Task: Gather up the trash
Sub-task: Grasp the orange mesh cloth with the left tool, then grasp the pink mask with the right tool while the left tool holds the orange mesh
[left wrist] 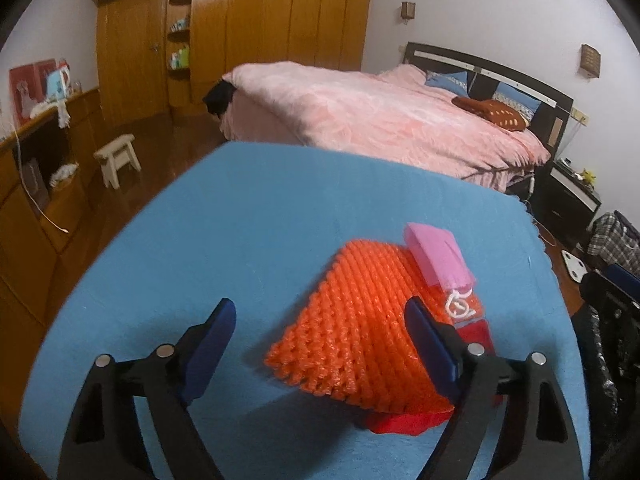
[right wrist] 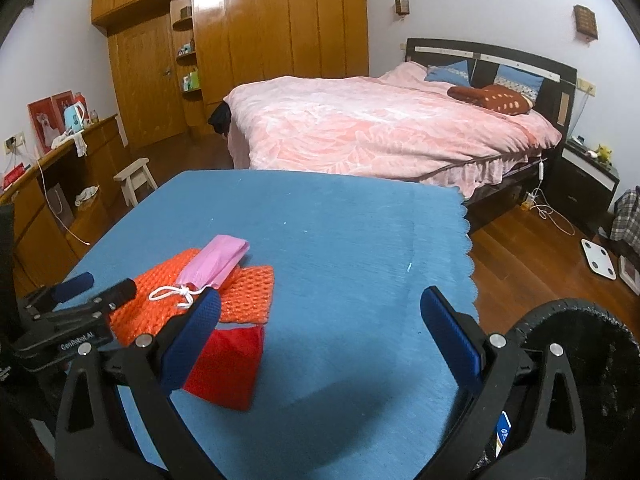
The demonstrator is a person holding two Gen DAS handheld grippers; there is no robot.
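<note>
A small heap of trash lies on the blue cloth. An orange foam net [left wrist: 360, 320] lies flat and spread wide, its ribbed mesh open at the near edge. Across its far end rests a folded pink face mask [left wrist: 436, 254], tilted, its knotted white ear loop [left wrist: 459, 305] trailing onto the net. Under the net's near corner a red piece [right wrist: 230, 364] lies flat, partly covered.
</note>
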